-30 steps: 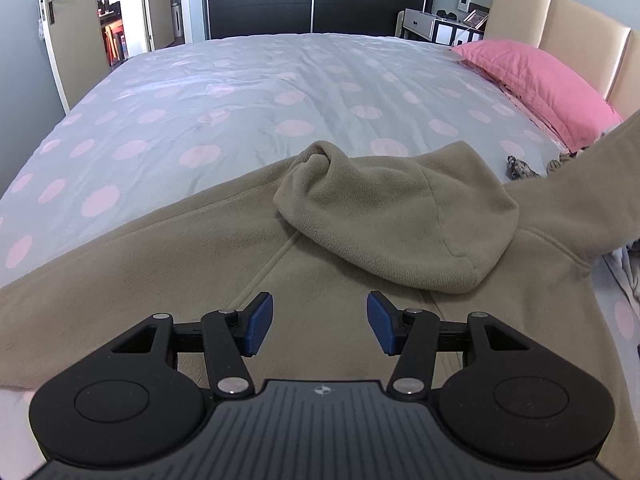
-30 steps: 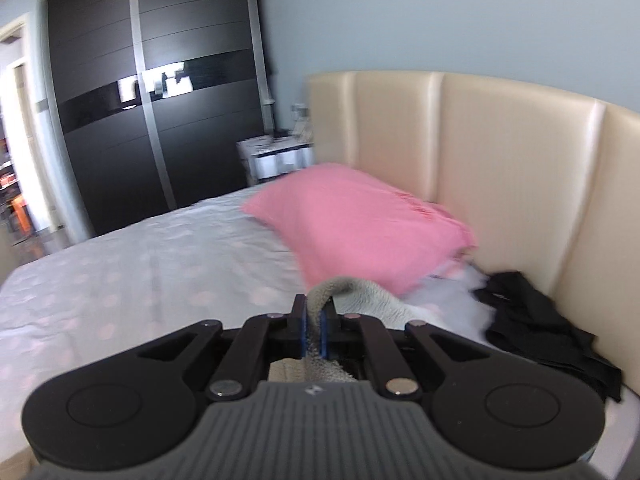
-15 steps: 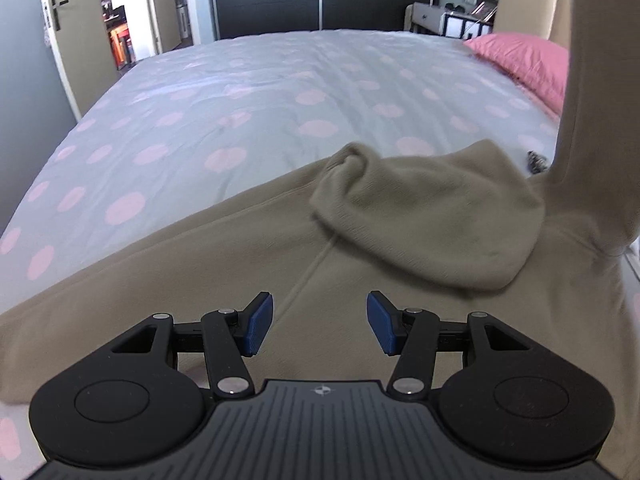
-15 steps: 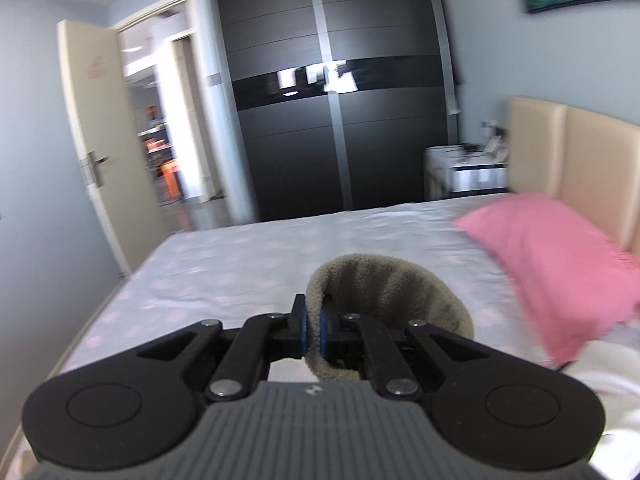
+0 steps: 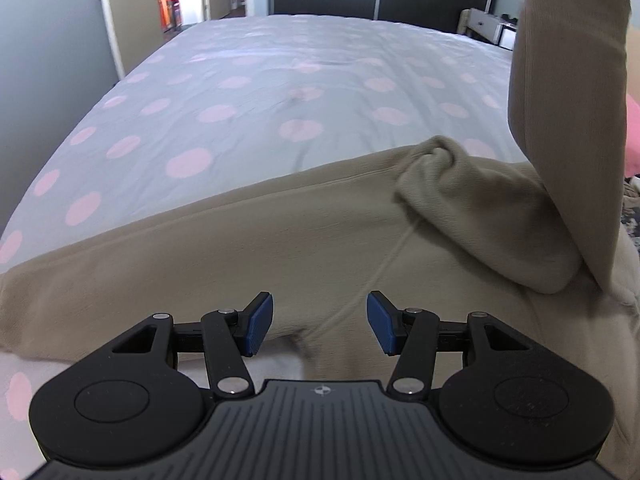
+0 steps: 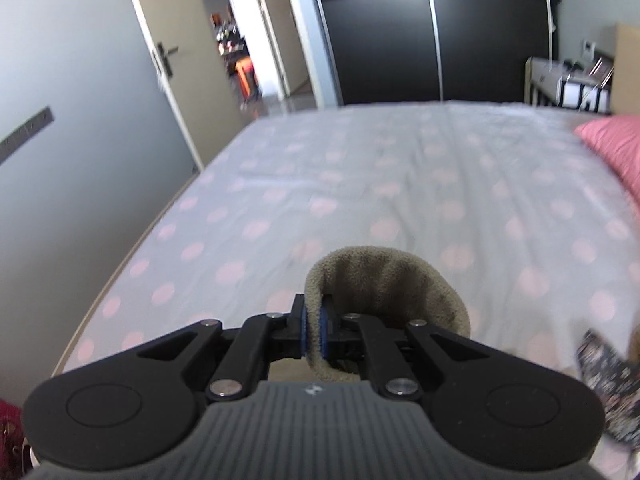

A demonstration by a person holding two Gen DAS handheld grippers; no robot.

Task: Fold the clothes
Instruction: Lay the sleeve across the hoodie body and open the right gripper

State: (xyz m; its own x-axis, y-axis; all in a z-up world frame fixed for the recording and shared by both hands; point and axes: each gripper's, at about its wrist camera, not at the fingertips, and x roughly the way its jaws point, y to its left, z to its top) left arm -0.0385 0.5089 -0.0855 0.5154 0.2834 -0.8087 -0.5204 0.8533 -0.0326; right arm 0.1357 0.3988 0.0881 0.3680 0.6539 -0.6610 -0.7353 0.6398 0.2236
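I'm pinching the sleeve cuff [image 6: 384,280] in my right gripper [image 6: 315,334], lifting it. My left gripper [image 5: 320,324] is hovering open above the beige hoodie [image 5: 280,240] on the near bed [image 5: 240,80].

Tan hoodie [image 5: 304,240] — pink-dotted bedspread [image 5: 280,92]

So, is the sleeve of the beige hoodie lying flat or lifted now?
Lifted. The sleeve rises from the hoodie on the bed, its cuff pinched in the right gripper.
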